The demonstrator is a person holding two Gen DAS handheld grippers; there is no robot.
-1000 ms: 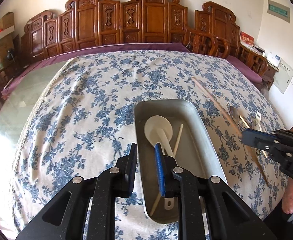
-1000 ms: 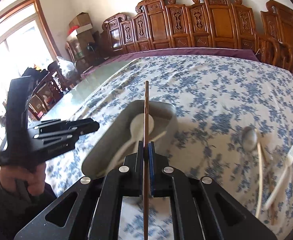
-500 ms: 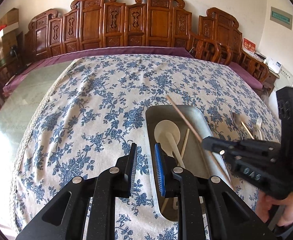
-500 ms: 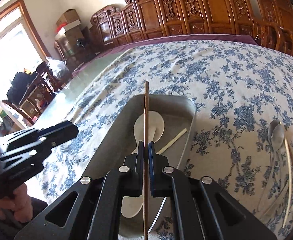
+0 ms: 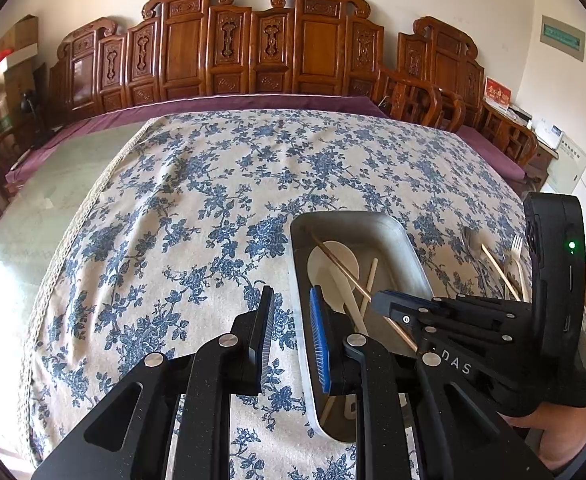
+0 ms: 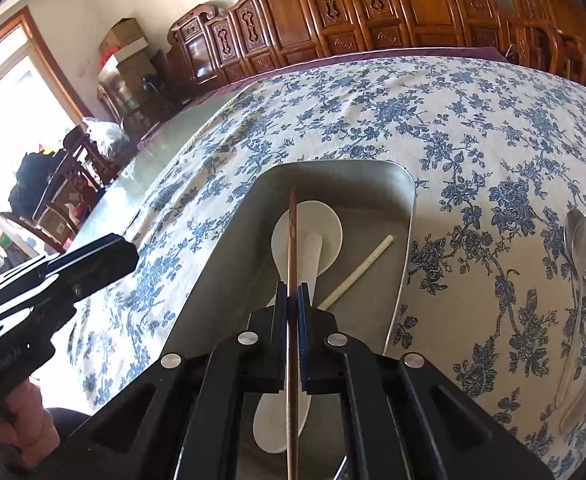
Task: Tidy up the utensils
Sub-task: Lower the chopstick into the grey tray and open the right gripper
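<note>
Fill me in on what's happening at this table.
A person is sorting utensils into a metal tray. The right gripper is shut on a brown chopstick held over the tray, above a white spoon and pale chopstick. The left gripper hangs empty beside the tray. More cutlery lies on the tablecloth.

My right tool (image 6: 292,296) is black with blue pads, and it carries a brown chopstick (image 6: 292,240). My left tool (image 5: 291,312) is black too, one pad blue. The tray (image 6: 229,248) is dull grey metal; in it lie a white spoon (image 6: 309,232) and a cream chopstick (image 6: 357,272). The cloth (image 5: 197,208) is off-white with blue flower sprays. Behind it stands carved reddish-brown furniture (image 5: 253,48).
</note>
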